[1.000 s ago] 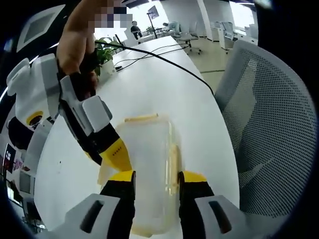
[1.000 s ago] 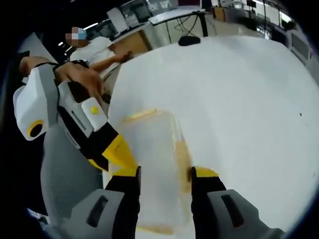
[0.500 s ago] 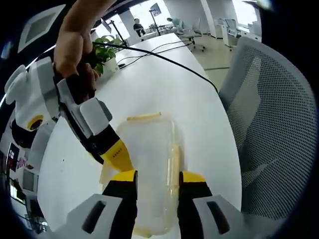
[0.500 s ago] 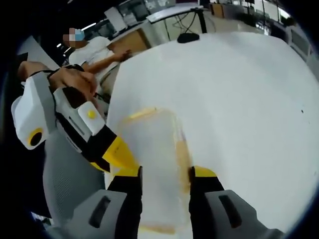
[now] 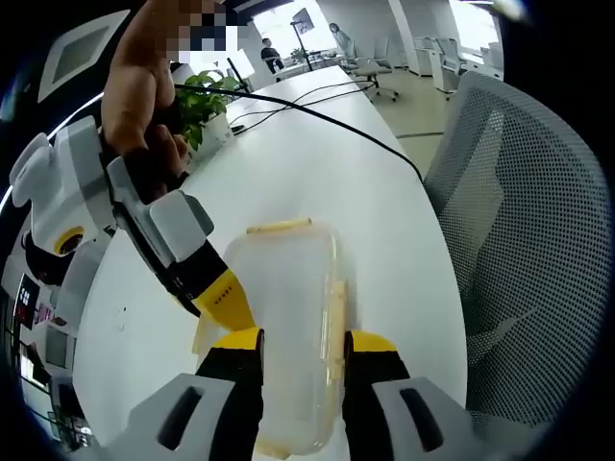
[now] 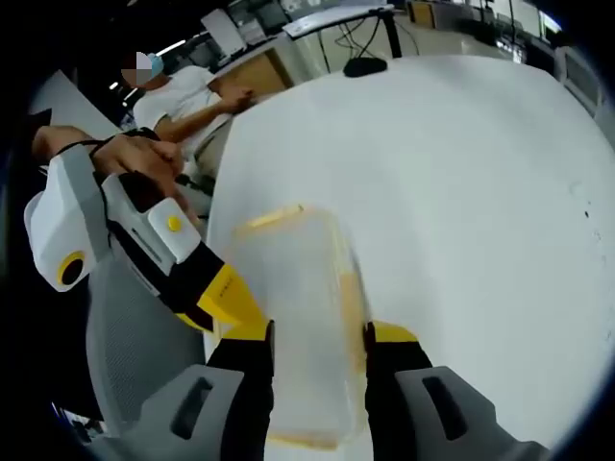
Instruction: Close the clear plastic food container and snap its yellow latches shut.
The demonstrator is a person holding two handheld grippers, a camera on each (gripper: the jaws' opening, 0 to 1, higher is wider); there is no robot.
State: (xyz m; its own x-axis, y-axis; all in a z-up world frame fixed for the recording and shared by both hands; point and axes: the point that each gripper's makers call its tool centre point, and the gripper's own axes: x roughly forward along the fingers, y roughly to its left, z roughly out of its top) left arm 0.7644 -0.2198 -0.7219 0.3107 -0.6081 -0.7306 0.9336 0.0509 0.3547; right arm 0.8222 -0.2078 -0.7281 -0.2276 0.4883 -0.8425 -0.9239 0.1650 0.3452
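A clear plastic container (image 5: 285, 307) lies with its lid on top, on the white table (image 5: 317, 163) near the edge. One yellow latch (image 5: 279, 227) sits at its far end and another (image 5: 336, 305) along its right side. My left gripper (image 5: 303, 338) is open, its jaws parted over the near part of the lid, the right jaw by the side latch. My right gripper (image 5: 226, 300) comes in from the left, its yellow tip at the container's left edge. In the right gripper view the container (image 6: 293, 288) lies between the open right gripper (image 6: 319, 331) jaws, with the left gripper (image 6: 231, 298) beside it.
A grey mesh chair (image 5: 528, 240) stands close to the table edge on the right. A black cable (image 5: 317, 115) runs across the table, with a potted plant (image 5: 202, 101) at its far left. A seated person (image 6: 192, 96) and a black object (image 6: 365, 65) are at the far side.
Both grippers stay at the container with the same jaw gaps. The views have shifted only slightly.
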